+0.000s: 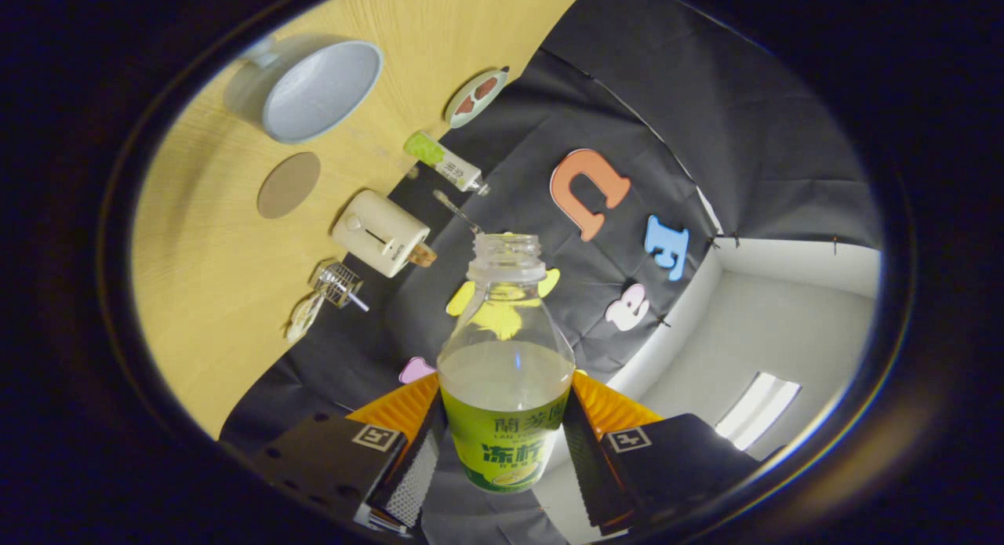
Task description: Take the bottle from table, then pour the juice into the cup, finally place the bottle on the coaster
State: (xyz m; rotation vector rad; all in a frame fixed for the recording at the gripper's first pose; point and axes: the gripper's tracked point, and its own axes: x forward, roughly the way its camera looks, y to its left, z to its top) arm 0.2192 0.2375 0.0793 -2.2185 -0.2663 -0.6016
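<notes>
Between clamped tongs (pixel 502 439), uncapped bottle (pixel 504 372).

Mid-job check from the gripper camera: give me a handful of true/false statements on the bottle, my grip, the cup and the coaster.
1. The gripper is shut on the bottle, a finger on each side of its label. True.
2. The bottle still has its cap on. False: its threaded neck is open.
3. The bottle is empty. False: pale juice fills the lower part, to just above the label.
4. The cup lies beyond the bottle on the wooden table, mouth open toward the camera. True.
5. The bottle already stands on the coaster. False: the round coaster is bare, between the cup and the cream-coloured box.
</notes>
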